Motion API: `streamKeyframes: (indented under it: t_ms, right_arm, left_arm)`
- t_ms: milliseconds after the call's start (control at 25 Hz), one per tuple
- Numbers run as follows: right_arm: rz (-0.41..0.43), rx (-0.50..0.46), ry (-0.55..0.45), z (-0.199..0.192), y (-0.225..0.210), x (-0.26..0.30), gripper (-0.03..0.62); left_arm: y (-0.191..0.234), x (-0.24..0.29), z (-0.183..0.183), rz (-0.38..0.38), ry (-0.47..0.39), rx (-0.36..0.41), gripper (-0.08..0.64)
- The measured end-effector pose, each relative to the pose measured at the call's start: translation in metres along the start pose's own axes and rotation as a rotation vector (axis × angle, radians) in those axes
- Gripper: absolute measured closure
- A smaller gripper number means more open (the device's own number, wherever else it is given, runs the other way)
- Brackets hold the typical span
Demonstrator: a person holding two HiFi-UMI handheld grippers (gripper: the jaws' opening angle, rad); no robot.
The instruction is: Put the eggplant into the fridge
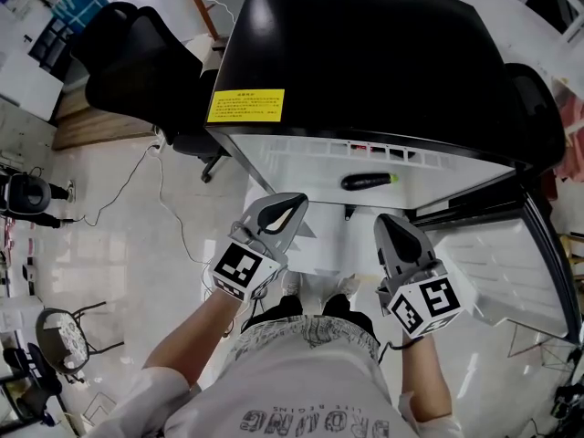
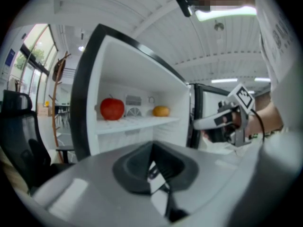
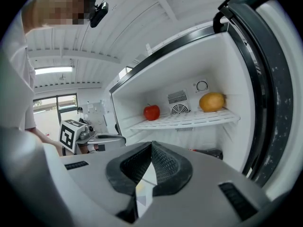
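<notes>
The dark eggplant [image 1: 370,181] with a green stem lies inside the open black fridge [image 1: 365,53], on its white lower floor; in the right gripper view the eggplant [image 3: 208,152] shows under the shelf. My left gripper [image 1: 294,201] hangs in front of the fridge opening, jaws shut with nothing in them. My right gripper [image 1: 385,219] sits beside it, a little nearer, also shut and empty. Both are apart from the eggplant. Seen along its own jaws, the left gripper [image 2: 151,148] points at the fridge's left wall, and the right gripper [image 3: 151,145] points into the cavity.
A red apple [image 3: 151,112] and an orange fruit [image 3: 211,101] rest on the white wire shelf [image 3: 189,119]. The fridge door [image 1: 511,263] stands swung open at the right. A black office chair [image 1: 137,62] stands left of the fridge, with a cable across the floor.
</notes>
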State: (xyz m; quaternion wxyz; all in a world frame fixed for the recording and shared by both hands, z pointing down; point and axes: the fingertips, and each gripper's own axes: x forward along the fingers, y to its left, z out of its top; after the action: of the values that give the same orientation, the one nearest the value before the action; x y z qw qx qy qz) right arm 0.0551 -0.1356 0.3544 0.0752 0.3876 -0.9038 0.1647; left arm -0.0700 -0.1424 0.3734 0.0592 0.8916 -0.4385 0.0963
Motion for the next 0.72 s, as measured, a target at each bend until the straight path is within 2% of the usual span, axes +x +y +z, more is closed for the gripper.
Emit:
streamKeyframes:
  t_ms: [520,720]
  right_arm:
    - [-0.027,-0.011,-0.01,0.005,0.005,0.001,0.591]
    - [-0.026,-0.022,-0.005,0.008,0.007,0.001,0.592]
  left_arm:
    - [-0.009,-0.007,0.014,-0.045,-0.033,0.013,0.552]
    - [-0.008,-0.01,0.014,-0.041,-0.034,0.009,0.552]
